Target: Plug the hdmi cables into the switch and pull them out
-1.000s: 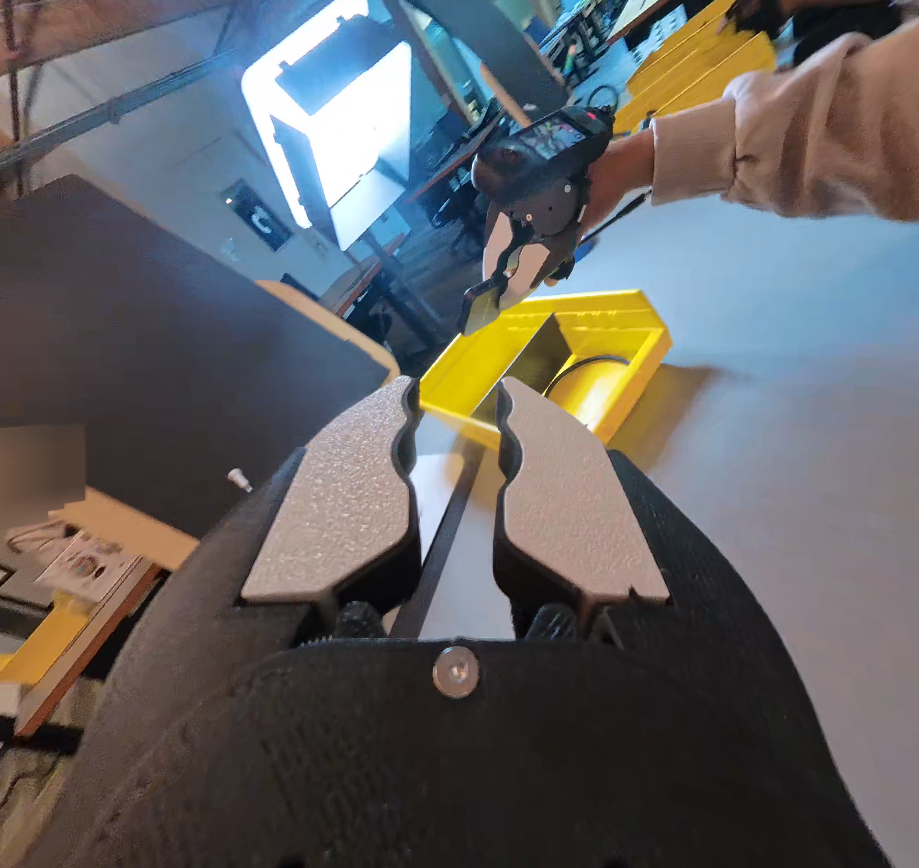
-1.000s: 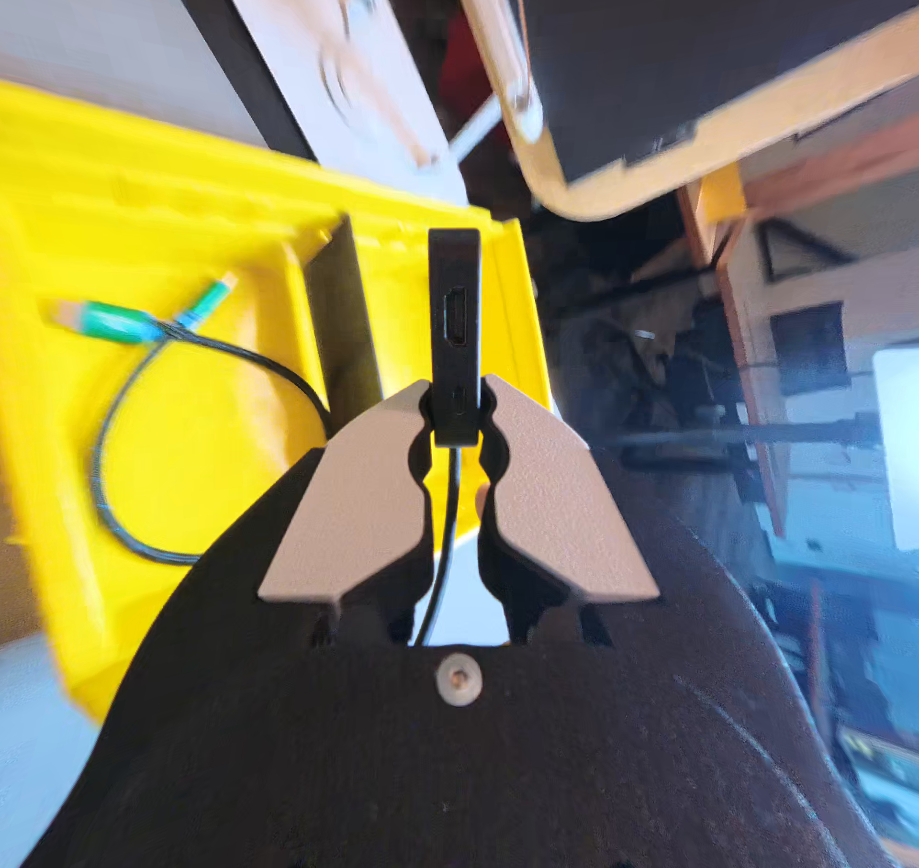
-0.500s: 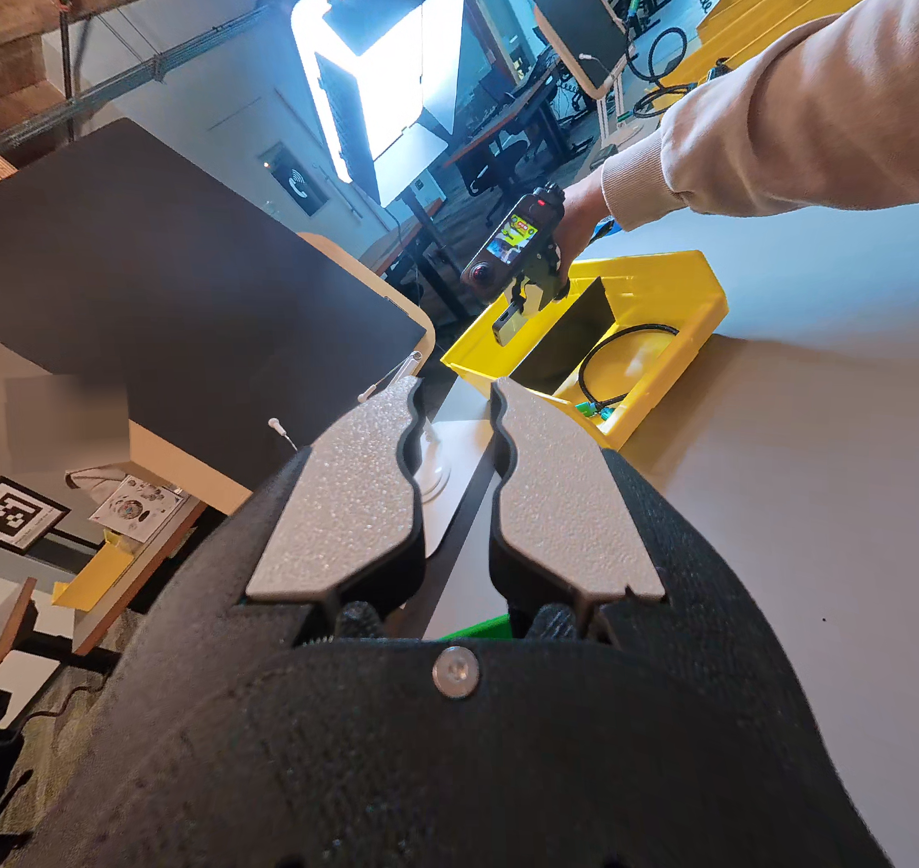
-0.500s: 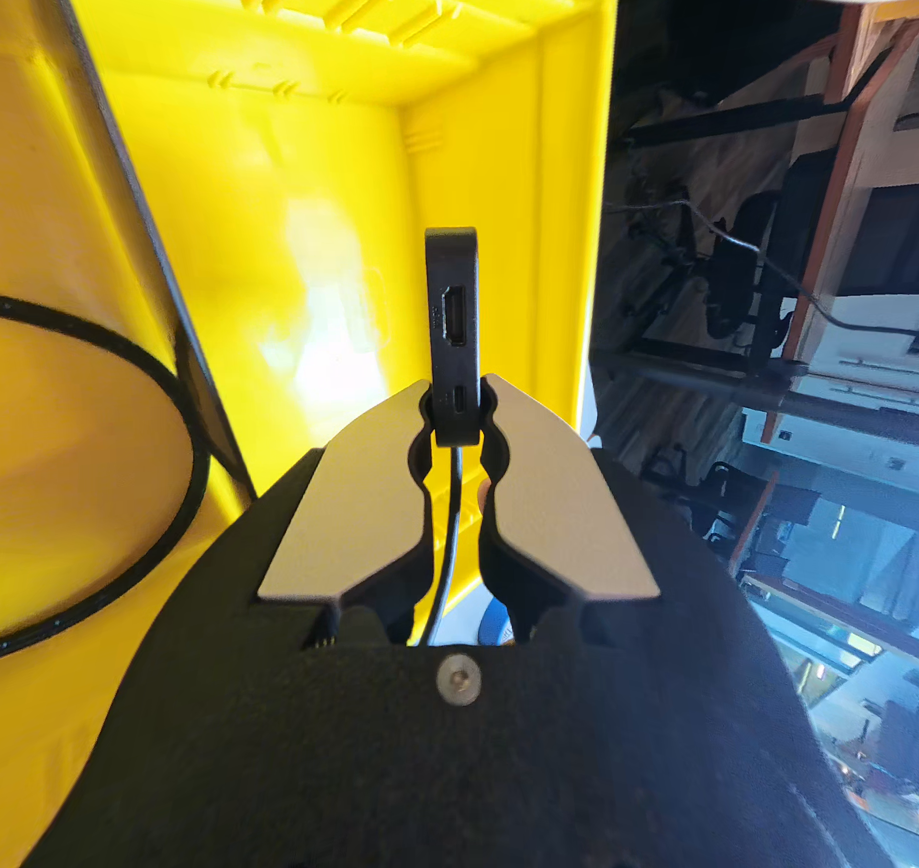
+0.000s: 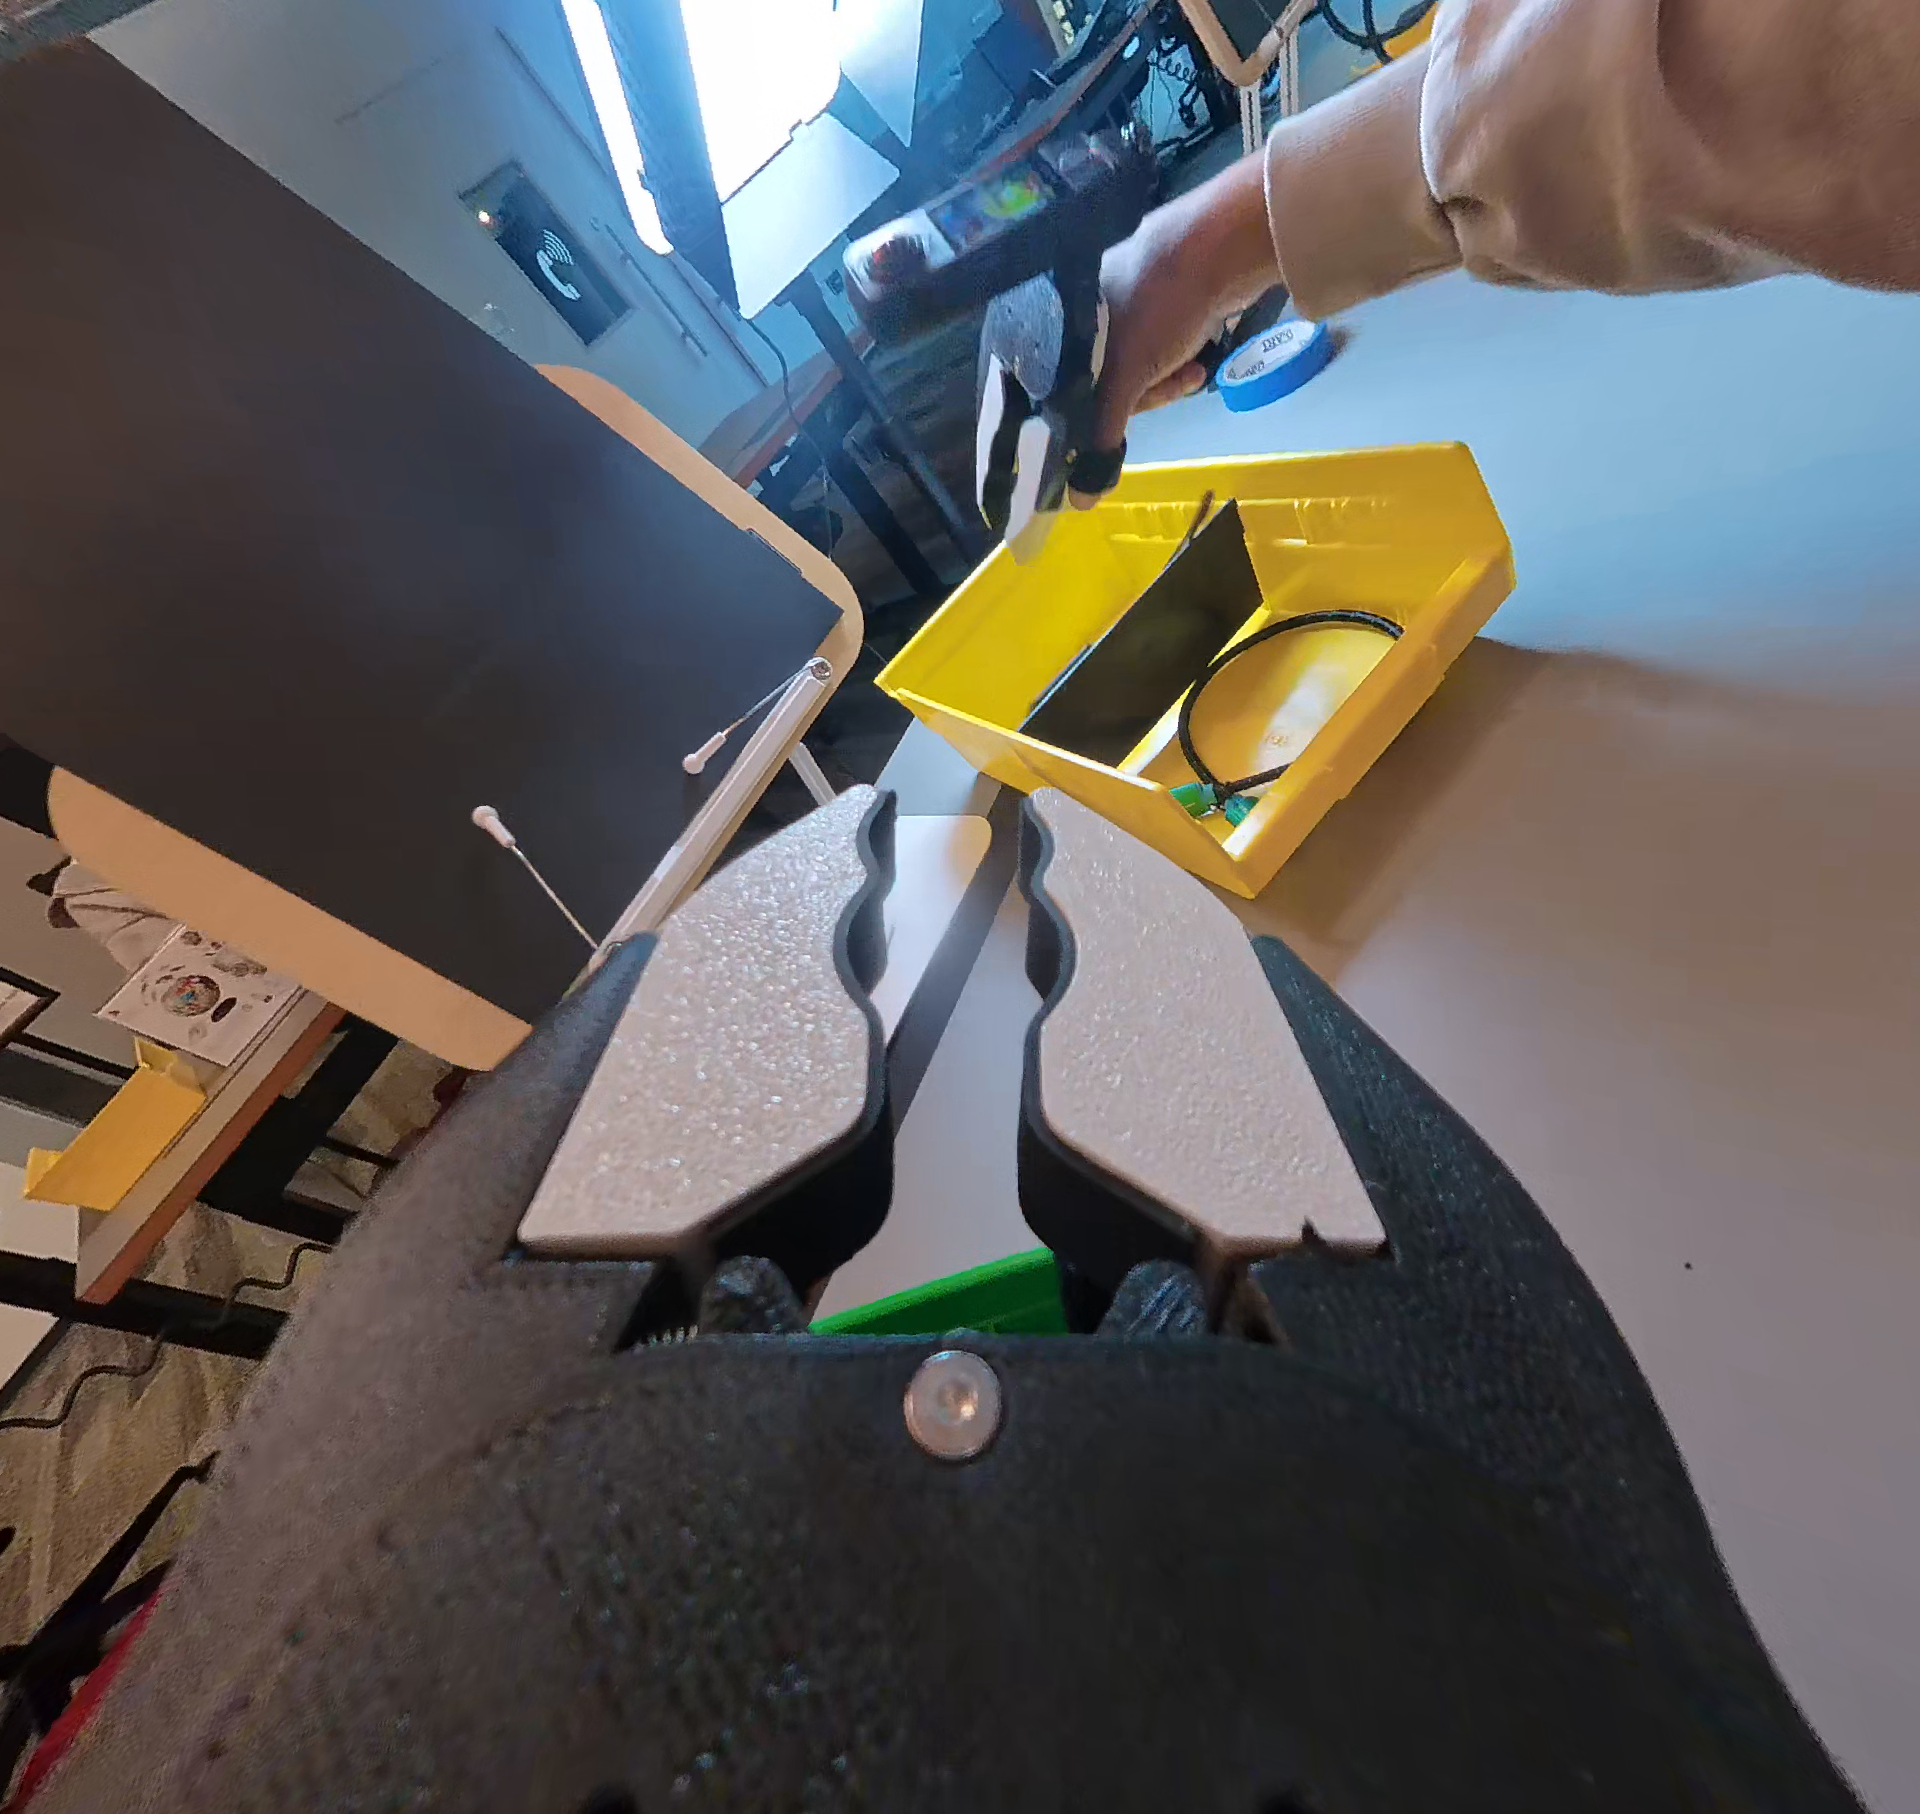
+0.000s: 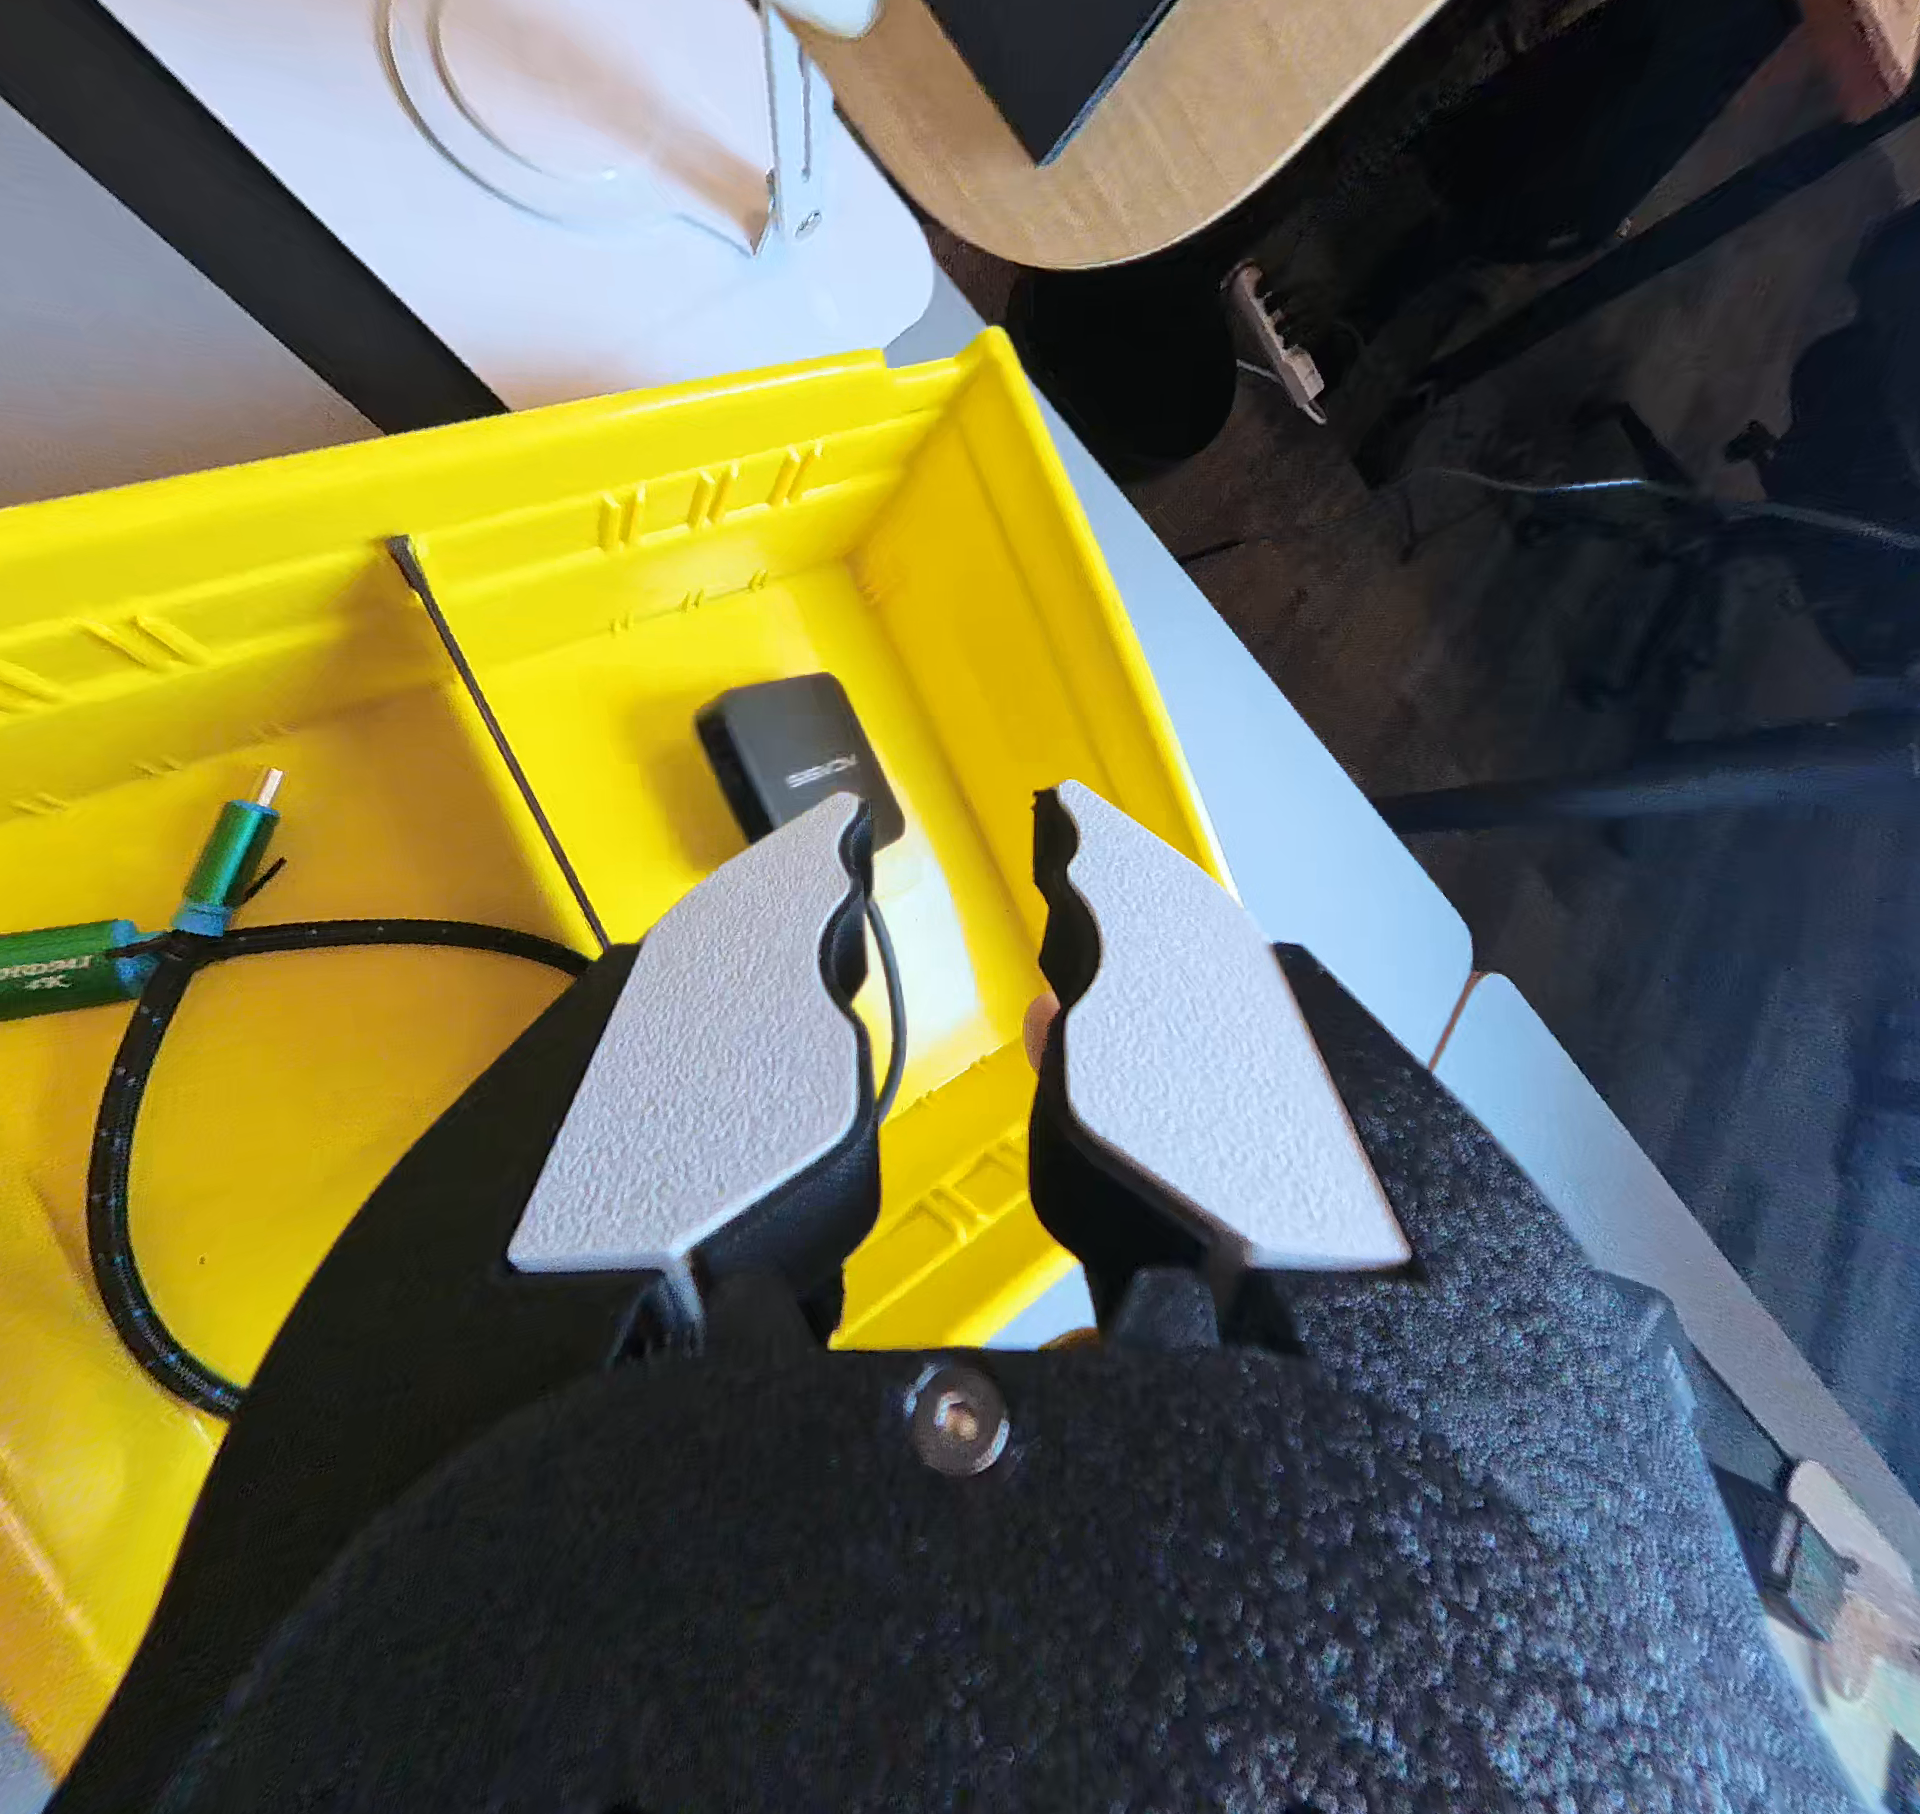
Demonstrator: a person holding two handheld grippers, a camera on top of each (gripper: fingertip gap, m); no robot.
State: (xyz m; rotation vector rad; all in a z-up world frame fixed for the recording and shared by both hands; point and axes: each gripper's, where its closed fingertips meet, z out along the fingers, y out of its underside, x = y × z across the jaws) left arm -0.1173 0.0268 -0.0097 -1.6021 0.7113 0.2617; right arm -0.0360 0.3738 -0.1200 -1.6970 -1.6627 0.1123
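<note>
The right gripper [image 6: 948, 808], which clamped the black switch [image 6: 798, 756] half a second ago, now gapes empty above it. The switch lies in the yellow bin [image 6: 1049, 517]. The left gripper [image 5: 954, 819] stays slightly parted, holding nothing.

Grey table [image 5: 1621, 933]; black wood-edged panel [image 5: 312, 538] at left; bright light panel [image 5: 769, 50] beyond; patterned carpet [image 5: 94, 1390]; desks, cables farther back.
</note>
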